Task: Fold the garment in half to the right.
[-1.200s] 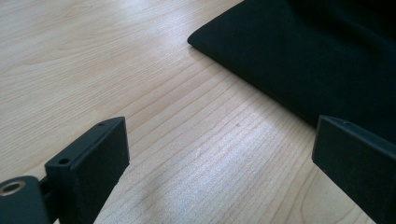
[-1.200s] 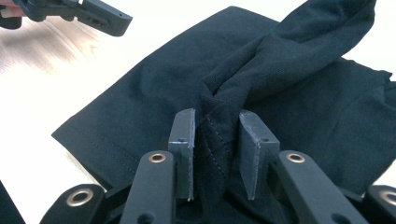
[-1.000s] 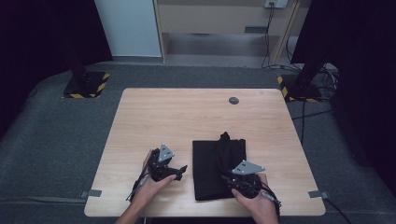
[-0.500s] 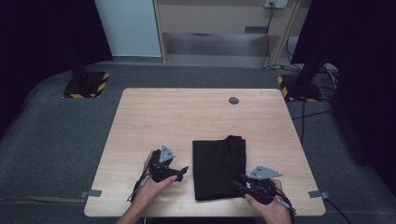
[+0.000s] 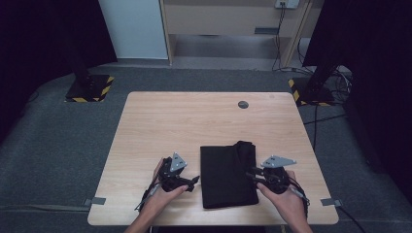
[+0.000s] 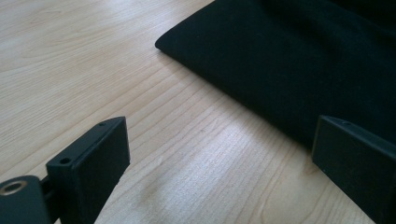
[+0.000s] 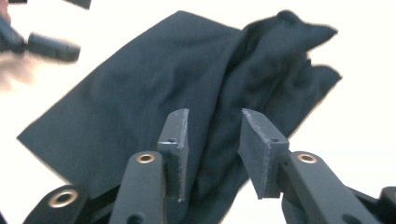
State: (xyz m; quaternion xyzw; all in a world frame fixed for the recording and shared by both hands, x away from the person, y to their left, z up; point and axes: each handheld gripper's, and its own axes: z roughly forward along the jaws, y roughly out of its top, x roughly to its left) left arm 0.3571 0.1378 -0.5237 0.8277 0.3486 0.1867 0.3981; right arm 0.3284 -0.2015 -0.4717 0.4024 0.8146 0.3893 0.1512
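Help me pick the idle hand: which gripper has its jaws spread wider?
The left gripper: its jaws stand wide apart over bare table beside the black cloth. The right gripper has just narrowed its jaws, a small gap left, nothing pinched.

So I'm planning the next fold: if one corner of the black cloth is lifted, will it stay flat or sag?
The cloth will probably sag: its far right corner is already bunched into soft creases. It looks light and thin, lying flat on the table, so a push would likely wrinkle it rather than slide it whole. The right tongs have been closing, gap visible, nothing pinched.
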